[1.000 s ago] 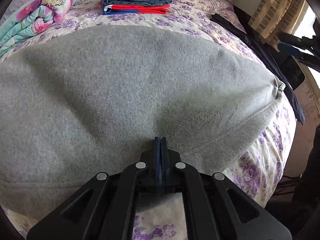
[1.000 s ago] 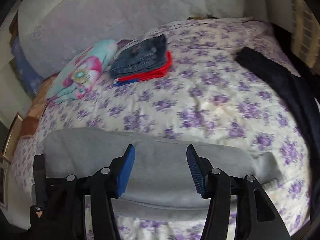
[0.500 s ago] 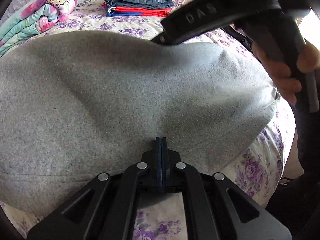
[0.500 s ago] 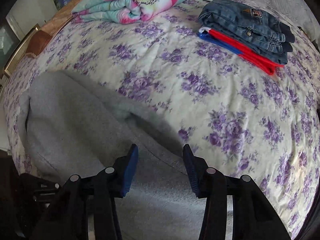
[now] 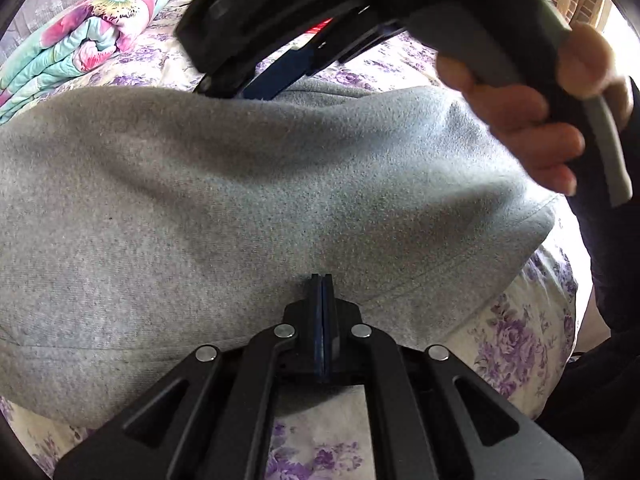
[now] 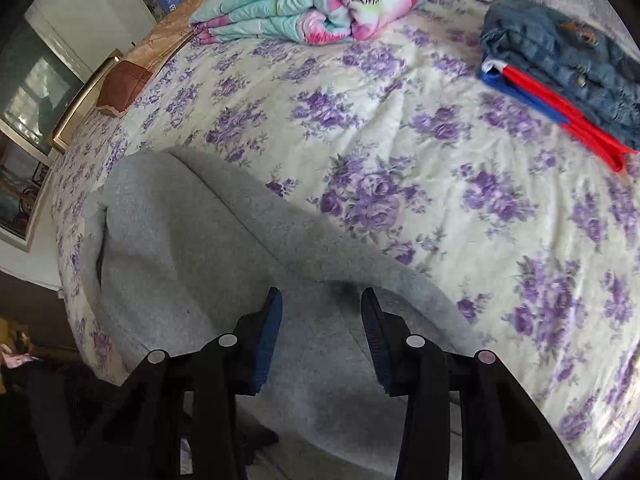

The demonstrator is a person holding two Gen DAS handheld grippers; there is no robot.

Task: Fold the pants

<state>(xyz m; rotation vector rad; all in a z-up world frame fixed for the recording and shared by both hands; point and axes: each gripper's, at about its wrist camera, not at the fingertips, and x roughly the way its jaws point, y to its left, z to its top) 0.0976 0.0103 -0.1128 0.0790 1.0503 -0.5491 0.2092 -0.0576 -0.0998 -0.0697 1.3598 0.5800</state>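
The left gripper (image 5: 322, 280) is closed tight, pinching the near hem of the grey pants (image 5: 240, 200). The right gripper (image 6: 321, 312) stands partly apart, jaws closing, with the pants' far edge between them and the pads not yet pressing. The pants lie across the near side of the bed (image 6: 400, 120). Beyond that edge the flowered sheet is open up to the folded quilt (image 6: 320, 4) and the stacked clothes (image 6: 560, 68).
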